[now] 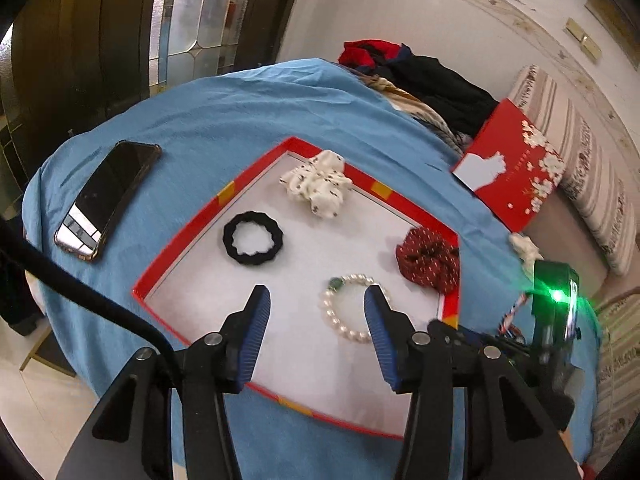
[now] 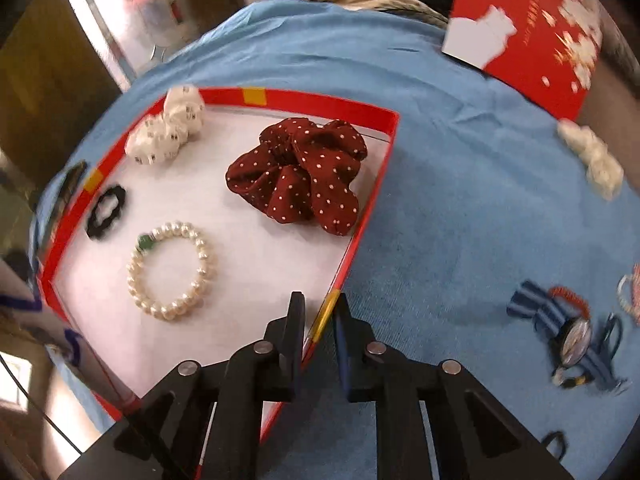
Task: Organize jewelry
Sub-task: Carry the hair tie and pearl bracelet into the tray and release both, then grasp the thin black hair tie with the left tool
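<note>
A red-rimmed tray (image 1: pixel 248 184) with a white floor lies on the blue cloth. In it are a pearl bracelet (image 1: pixel 346 312), a black hair tie (image 1: pixel 253 238), a white scrunchie (image 1: pixel 318 184) and a dark red dotted scrunchie (image 1: pixel 428 258). My left gripper (image 1: pixel 316 300) is open and empty just above the tray, its right finger beside the bracelet. My right gripper (image 2: pixel 320 306) hangs over the tray's right rim (image 2: pixel 360 232) with its jaws narrowly apart and empty. The bracelet (image 2: pixel 170 270) and the red scrunchie (image 2: pixel 296 172) also show there.
A phone (image 1: pixel 108 198) lies left of the tray. A red box lid (image 1: pixel 512 164) and a pile of clothes (image 1: pixel 424 80) sit at the back right. On the cloth right of the tray are a white scrunchie (image 2: pixel 592 158) and blue striped hair ties (image 2: pixel 568 332).
</note>
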